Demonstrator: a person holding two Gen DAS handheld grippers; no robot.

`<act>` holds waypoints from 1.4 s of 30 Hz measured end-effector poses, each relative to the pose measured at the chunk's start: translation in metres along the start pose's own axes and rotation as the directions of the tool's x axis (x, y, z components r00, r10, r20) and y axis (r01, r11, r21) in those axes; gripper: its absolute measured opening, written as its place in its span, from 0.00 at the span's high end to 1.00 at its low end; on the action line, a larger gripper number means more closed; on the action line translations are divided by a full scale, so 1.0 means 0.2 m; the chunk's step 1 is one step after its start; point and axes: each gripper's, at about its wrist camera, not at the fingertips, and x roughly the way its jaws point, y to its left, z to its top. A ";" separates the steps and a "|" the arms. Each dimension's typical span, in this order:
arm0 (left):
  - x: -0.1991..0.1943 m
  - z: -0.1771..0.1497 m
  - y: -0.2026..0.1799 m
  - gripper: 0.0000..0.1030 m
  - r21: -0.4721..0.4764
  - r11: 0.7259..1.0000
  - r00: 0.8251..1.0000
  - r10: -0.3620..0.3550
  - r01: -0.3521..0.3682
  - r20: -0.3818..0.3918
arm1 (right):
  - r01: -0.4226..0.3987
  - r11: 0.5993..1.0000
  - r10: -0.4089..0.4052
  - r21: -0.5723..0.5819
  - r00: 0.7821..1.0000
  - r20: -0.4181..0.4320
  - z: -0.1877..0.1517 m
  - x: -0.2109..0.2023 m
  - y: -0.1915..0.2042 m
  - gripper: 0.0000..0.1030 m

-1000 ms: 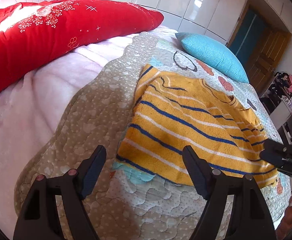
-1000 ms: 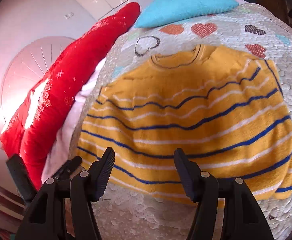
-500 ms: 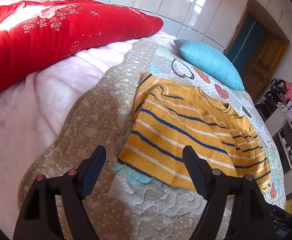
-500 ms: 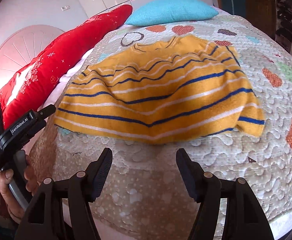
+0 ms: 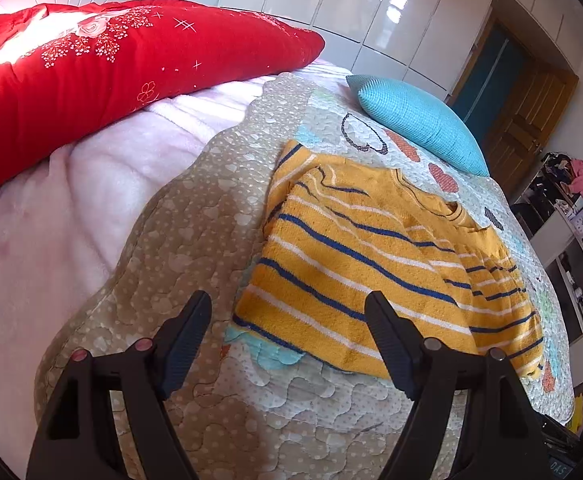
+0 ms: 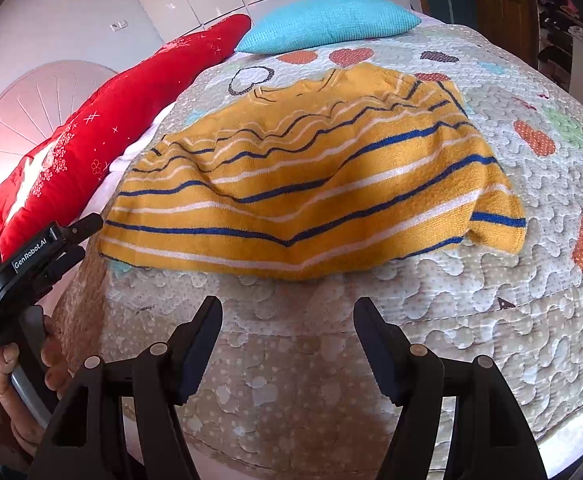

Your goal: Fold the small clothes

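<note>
Yellow striped sweater lies flat on the heart-print quilt covering the bed, near the blue pillow; red pillow off to one side. Left tool spread wide, holding nothing, above the sweater's hem. Right tool likewise wide, empty, short of the sweater.

A small yellow sweater with blue and white stripes lies across the centre of the frame. It is spread out but rumpled, neckline toward the top.
</note>
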 end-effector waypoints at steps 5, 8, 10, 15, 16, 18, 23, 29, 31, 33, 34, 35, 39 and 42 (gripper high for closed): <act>0.01 0.00 0.01 0.24 -0.007 1.000 1.000 0.005 -0.005 -0.011 | 0.008 0.999 -0.008 -0.037 1.000 -0.006 -0.01 0.01 0.04 0.29; 0.03 0.00 0.01 0.24 -0.004 1.000 1.000 0.008 -0.008 -0.020 | 0.027 0.998 -0.027 -0.065 1.000 0.002 -0.02 0.00 0.07 0.27; 0.04 -0.01 0.01 0.24 -0.007 1.000 0.999 0.008 -0.008 -0.034 | 0.028 0.997 -0.028 -0.068 1.000 0.002 -0.02 0.01 0.07 0.27; 0.08 -0.02 0.02 0.24 -0.011 1.000 0.998 0.025 -0.026 -0.063 | 0.031 0.997 -0.031 -0.066 0.999 -0.009 -0.03 0.03 0.07 0.27; 0.09 -0.02 0.03 0.24 -0.013 1.000 0.997 0.025 -0.026 -0.067 | 0.033 0.997 -0.034 -0.067 0.999 -0.009 -0.03 0.03 0.07 0.27; 0.10 -0.02 0.03 0.24 -0.015 1.000 0.997 0.026 -0.027 -0.073 | 0.041 0.996 -0.042 -0.074 0.999 -0.007 -0.03 0.04 0.07 0.27; 0.12 -0.03 0.04 0.24 -0.014 0.999 0.995 0.032 -0.033 -0.091 | 0.060 0.994 -0.060 -0.086 0.998 0.009 -0.04 0.04 0.07 0.27; 0.16 -0.05 0.02 0.23 0.001 0.999 0.993 0.049 -0.049 -0.107 | 0.057 0.995 -0.056 -0.082 0.998 0.016 -0.05 0.05 0.04 0.27; 0.17 -0.05 0.01 0.23 0.010 0.998 0.992 0.059 -0.058 -0.107 | 0.059 0.995 -0.058 -0.086 0.998 0.020 -0.06 0.05 0.03 0.27; 0.18 -0.06 0.01 0.21 0.012 0.998 0.992 0.061 -0.060 -0.111 | 0.062 0.994 -0.060 -0.091 0.998 0.025 -0.06 0.05 0.02 0.26; 0.19 -0.06 0.01 0.19 0.009 0.999 0.992 0.054 -0.053 -0.113 | 0.064 0.993 -0.061 -0.095 0.998 0.028 -0.06 0.05 0.02 0.26; 0.19 -0.06 0.02 0.18 0.002 0.999 0.992 0.043 -0.043 -0.115 | 0.065 0.993 -0.063 -0.099 0.998 0.032 -0.06 0.05 0.01 0.26; 0.21 -0.04 0.08 0.13 -0.073 0.997 0.993 -0.040 0.032 -0.112 | 0.065 0.993 -0.060 -0.097 0.997 0.048 -0.06 0.05 -0.02 0.25; 0.23 -0.02 0.13 0.12 -0.154 0.983 0.987 -0.113 0.095 -0.112 | 0.026 0.997 -0.022 -0.078 0.998 0.057 -0.07 0.05 -0.05 0.24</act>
